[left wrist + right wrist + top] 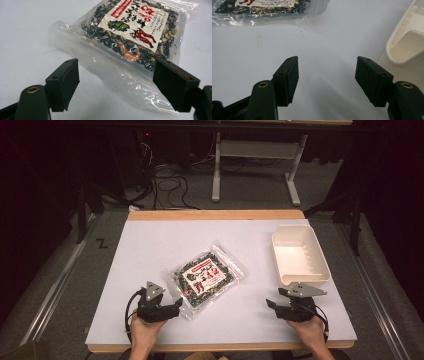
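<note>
A clear plastic bag (205,277) of dark dried food with a white and red label lies flat in the middle of the white table sheet (150,240). My left gripper (176,306) stands open at the bag's near left corner. In the left gripper view the bag (135,22) lies ahead, and its clear empty edge reaches between the jaws of the open left gripper (116,67). My right gripper (271,304) rests open near the front right, pointing left, apart from the bag. In its own view the right gripper (327,60) has bare table between its jaws, with the bag (262,7) far off at upper left.
A white rectangular bin (300,255) stands empty at the table's right side, just behind the right gripper; its rim (407,42) sits close by at the right of the right gripper view. Floor cables and a table frame lie beyond the far edge.
</note>
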A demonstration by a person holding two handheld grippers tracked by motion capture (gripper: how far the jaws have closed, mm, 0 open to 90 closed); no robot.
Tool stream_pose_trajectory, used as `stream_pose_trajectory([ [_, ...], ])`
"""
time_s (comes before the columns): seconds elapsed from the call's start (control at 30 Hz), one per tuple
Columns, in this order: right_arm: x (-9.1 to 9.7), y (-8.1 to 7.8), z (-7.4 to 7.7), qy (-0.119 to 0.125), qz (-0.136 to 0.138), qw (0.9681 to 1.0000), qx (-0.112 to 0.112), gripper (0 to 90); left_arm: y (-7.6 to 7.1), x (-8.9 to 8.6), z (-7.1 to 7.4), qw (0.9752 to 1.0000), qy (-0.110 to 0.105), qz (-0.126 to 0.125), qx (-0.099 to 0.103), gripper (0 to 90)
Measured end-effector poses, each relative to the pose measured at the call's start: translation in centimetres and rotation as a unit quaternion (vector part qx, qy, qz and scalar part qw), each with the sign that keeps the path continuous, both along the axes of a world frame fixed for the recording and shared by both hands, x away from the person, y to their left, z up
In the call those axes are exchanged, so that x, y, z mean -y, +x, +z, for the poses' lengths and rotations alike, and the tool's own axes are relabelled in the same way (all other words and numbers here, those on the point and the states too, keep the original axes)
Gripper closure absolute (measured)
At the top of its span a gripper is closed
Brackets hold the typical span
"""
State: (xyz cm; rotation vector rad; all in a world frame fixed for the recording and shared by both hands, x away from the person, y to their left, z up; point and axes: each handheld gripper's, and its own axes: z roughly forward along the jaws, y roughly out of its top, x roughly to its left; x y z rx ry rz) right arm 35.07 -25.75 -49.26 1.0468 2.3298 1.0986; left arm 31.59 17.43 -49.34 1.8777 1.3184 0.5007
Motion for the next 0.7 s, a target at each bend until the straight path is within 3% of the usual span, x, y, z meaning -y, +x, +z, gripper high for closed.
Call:
stream_pose_trajectory([
  [0.47, -0.04, -0.06, -0.07, -0.002, 0.006, 1.0, 0.003, 30.9, -0.07, -0.04, 0.08, 0.9999, -0.015, 0.002, -0.004, 19.3],
  [0.7, 0.04, -0.21, -0.06, 0.003, 0.009, 0.9999, 0.006, 31.5, -0.17, 0.79, 0.25, 0.9998, -0.02, 0.002, -0.008, 17.1],
])
